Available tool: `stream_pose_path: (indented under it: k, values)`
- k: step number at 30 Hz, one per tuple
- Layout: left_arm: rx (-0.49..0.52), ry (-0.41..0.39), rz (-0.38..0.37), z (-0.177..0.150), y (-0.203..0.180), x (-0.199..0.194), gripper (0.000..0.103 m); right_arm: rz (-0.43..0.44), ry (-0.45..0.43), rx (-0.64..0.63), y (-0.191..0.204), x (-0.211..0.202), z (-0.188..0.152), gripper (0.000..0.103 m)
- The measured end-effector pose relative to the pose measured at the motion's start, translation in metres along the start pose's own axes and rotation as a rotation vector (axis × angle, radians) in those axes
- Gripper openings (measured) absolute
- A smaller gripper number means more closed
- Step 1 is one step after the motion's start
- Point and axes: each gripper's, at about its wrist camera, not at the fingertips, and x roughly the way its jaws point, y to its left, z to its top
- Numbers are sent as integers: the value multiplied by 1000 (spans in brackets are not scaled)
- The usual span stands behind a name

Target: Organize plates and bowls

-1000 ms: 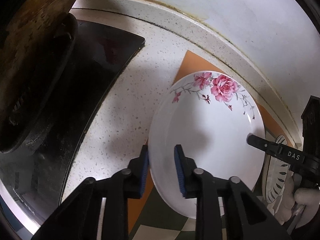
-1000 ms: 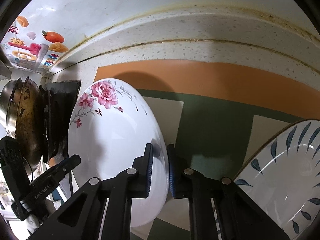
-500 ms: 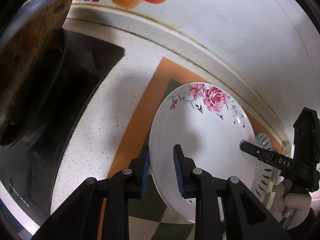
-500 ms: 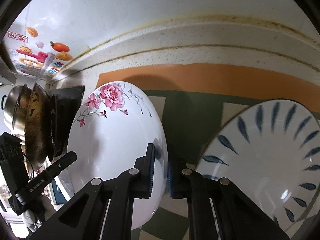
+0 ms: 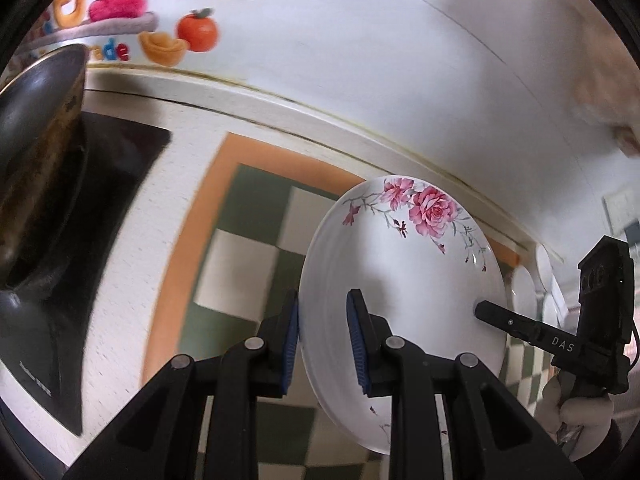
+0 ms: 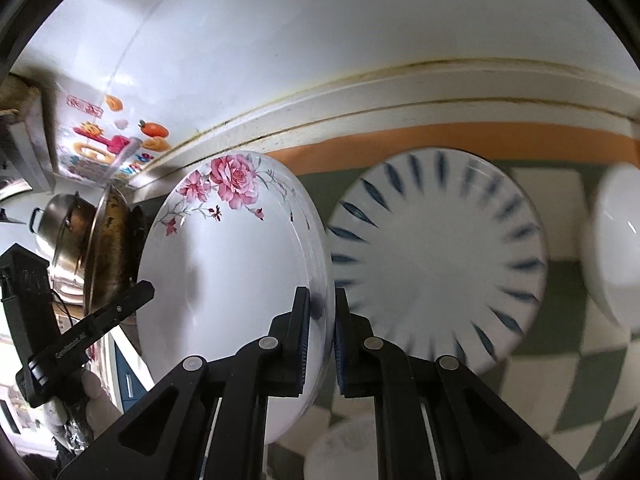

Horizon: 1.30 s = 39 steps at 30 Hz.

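Observation:
A white plate with pink roses point(image 5: 404, 264) is held in the air between both grippers above the checkered mat. My left gripper point(image 5: 323, 338) is shut on its left rim. My right gripper point(image 6: 321, 336) is shut on its right rim; the plate shows in the right wrist view point(image 6: 228, 264) too. A white plate with blue leaf marks point(image 6: 436, 264) lies on the mat just right of the held plate. A white bowl point(image 6: 616, 248) sits at the far right, blurred.
A checkered green-and-white mat with an orange border point(image 5: 248, 248) covers the speckled counter. A black stove point(image 5: 100, 184) with a worn wok point(image 5: 32, 128) is at the left. A white wall with stickers point(image 5: 192, 36) runs behind. Another white dish point(image 6: 344, 452) is below.
Both grippers have lifted the rose plate and carried it rightward, away from the stove. The blue-leaf plate and a white bowl have come fully into the right wrist view.

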Motion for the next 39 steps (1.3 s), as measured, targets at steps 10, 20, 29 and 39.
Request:
stream_pose_path:
  k: [10, 20, 29, 39]
  values:
    - [123, 75, -40, -58, -67, 8, 21, -18, -71, 93, -60, -80, -84, 13]
    - [222, 174, -18, -107, -106, 37, 21, -41, -66, 191, -125, -96, -155, 13]
    - [242, 259, 51, -127, -102, 66, 21, -37, -26, 213, -149, -74, -174, 13]
    - [260, 296, 84, -140, -104, 68, 21, -39, 20, 204, -152, -61, -179, 13]
